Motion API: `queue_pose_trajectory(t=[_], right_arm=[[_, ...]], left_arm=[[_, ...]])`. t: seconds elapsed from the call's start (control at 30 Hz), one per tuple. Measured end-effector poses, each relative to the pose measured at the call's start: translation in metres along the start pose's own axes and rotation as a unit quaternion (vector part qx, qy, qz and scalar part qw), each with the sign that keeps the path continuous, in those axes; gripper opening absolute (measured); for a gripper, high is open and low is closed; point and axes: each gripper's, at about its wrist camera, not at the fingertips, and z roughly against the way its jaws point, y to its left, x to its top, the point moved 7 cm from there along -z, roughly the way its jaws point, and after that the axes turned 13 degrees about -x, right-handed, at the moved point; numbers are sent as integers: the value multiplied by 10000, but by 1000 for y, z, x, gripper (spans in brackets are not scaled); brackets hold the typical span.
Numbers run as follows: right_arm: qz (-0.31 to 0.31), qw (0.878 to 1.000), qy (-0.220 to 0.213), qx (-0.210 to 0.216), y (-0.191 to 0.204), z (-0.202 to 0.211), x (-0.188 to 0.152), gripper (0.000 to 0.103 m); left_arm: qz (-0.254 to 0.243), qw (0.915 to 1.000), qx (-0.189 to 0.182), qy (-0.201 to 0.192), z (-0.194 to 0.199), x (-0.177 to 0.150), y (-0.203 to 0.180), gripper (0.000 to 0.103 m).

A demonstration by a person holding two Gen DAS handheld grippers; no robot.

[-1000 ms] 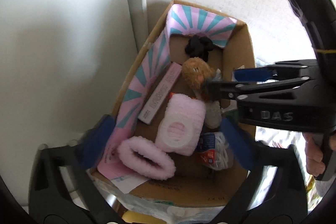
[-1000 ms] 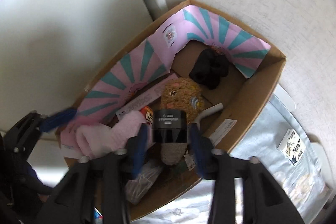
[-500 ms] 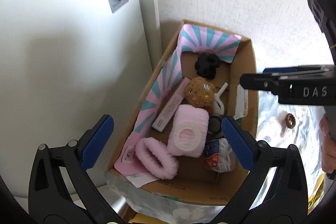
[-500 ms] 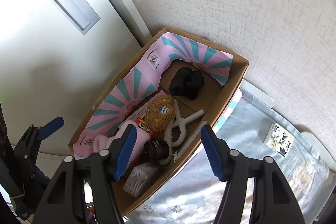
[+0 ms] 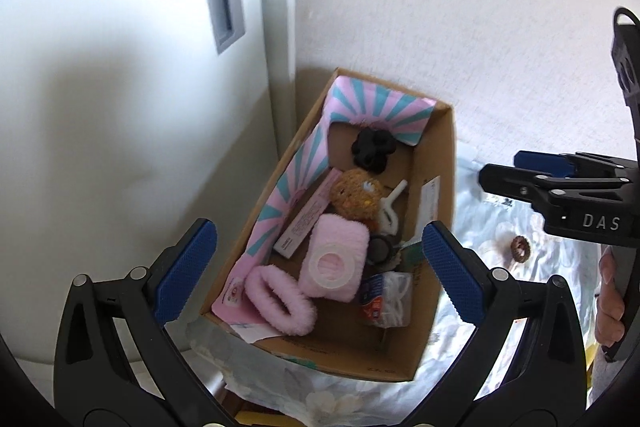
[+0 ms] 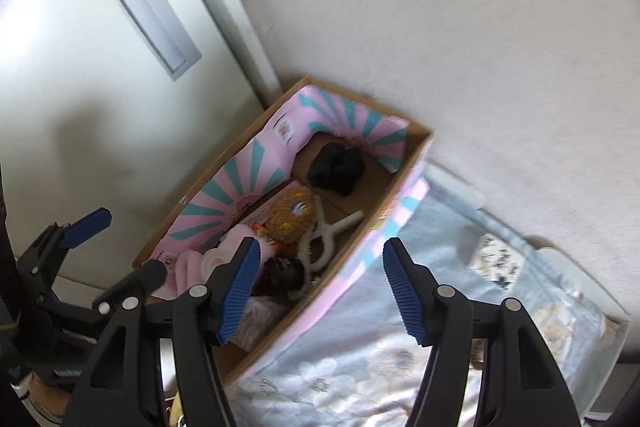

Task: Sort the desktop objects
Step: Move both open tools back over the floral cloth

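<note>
A cardboard box (image 5: 438, 163) with a pink and teal striped liner stands against the wall. In it lie a black scrunchie (image 5: 373, 148), a brown plush (image 5: 356, 197), a pink fluffy ring (image 5: 280, 299), a pink pad bearing a tape roll (image 5: 331, 263), a white clip (image 5: 390, 205) and a black cylinder (image 6: 285, 270). My left gripper (image 5: 320, 271) hangs open above the box's near end, holding nothing. My right gripper (image 6: 322, 287) is open and empty above the box's right wall; its fingers (image 5: 504, 169) show from the side over the cloth.
A flowered cloth (image 6: 360, 367) covers the surface right of the box. On it lie a brown hair tie (image 5: 520, 248) and a small patterned packet (image 6: 496, 255). A white door (image 5: 100, 107) and a wall close in the left and back. A hand (image 5: 610, 303) grips the right tool.
The right gripper, which held the black cylinder over the box, let it go; the cylinder now lies in the box. Both grippers have risen, the right one drawing off to the right.
</note>
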Motion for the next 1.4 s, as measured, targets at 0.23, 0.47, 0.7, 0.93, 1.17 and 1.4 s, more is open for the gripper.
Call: queue_pose_trajectory(t=[0.23,0.47,0.7,0.93,1.17,1.4], right_arm=[[-357,9966,-394,-625,-65,43,-11,60],[-1082,9878,-458,-1020,-136,69,-39,60],[-1431,9800,-329,-1343,-181,77,-87,60],[-1435,9792,-166,-1424,-197,72,-141,60],[-1183,9843,-72,-1306,-190,57,-181,60],[-719,9932,-129,-901,-155,29,-217,60]], left_arm=[[-496,9984,-137,-248,16,14,-42,102],[-689,9959,-587,-31,5,13,-84,102],[-1047,9905,-875,181,-15,4,-133,102],[-1437,9823,-1097,485,-50,-11,-182,102],[-2018,9598,-1606,1106,-100,-40,-228,102],[-2571,9388,-1627,1616,-155,-73,-252,102]])
